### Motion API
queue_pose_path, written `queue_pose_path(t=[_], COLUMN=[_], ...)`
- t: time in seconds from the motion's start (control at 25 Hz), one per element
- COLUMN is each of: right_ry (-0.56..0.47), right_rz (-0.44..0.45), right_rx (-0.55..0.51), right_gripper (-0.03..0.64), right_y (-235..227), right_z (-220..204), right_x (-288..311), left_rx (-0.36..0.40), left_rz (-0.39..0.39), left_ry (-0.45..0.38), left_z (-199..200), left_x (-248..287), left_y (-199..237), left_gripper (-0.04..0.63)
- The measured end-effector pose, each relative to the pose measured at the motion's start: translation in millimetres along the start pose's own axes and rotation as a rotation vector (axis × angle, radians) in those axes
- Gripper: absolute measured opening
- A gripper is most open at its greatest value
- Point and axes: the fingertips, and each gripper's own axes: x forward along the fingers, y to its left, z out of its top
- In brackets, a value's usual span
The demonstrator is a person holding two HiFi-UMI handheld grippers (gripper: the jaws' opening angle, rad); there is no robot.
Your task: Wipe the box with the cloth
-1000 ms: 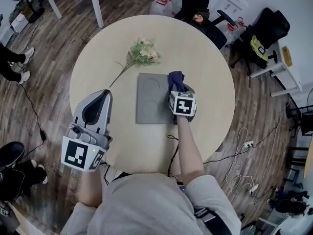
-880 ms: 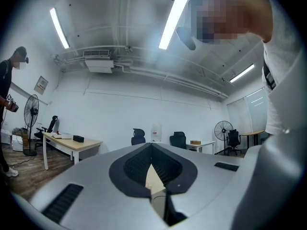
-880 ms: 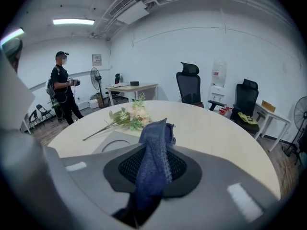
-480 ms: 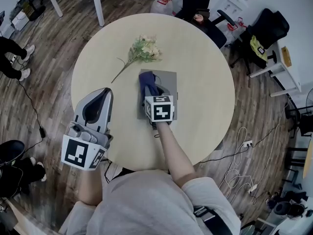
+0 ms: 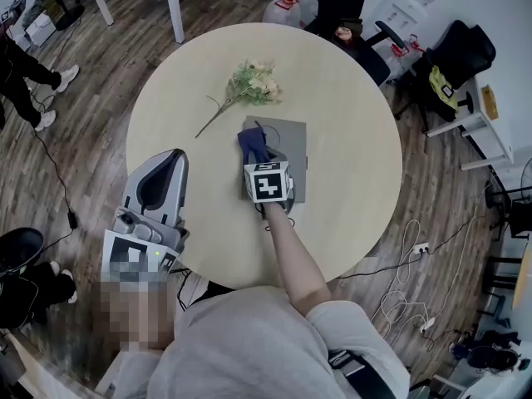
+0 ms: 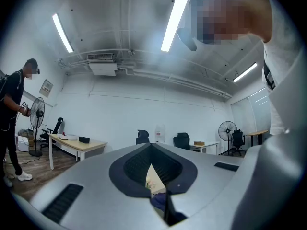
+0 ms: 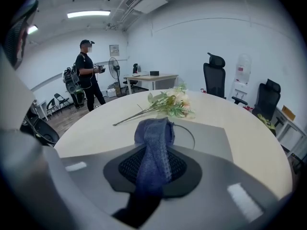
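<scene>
On the box, the right gripper pinches the cloth.

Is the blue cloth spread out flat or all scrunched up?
Scrunched up: the cloth is pinched into a narrow bunch by the right gripper, its tip over the box.

Cloth on box (flowers behind).

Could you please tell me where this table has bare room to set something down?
Widest: the right side, between the box and the table rim. Also beyond the flowers. Crowded: the middle, where the right gripper holds the cloth on the box; the left gripper covers the near-left edge.
</scene>
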Motion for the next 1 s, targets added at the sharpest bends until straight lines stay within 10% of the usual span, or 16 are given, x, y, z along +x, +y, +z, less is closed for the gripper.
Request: queue_pose_path(t=[1.0], right_ry=[-0.002], right_rz=[-0.219], right_rx=[0.153], right_gripper=[0.08], right_y=[-124], right_z=[-42], right_x=[-53], left_rx=[-0.017], left_rz=[-0.068], left_ry=[-0.012], left_z=[3], left_x=[11], left_y=[-28], left_gripper=[0.009])
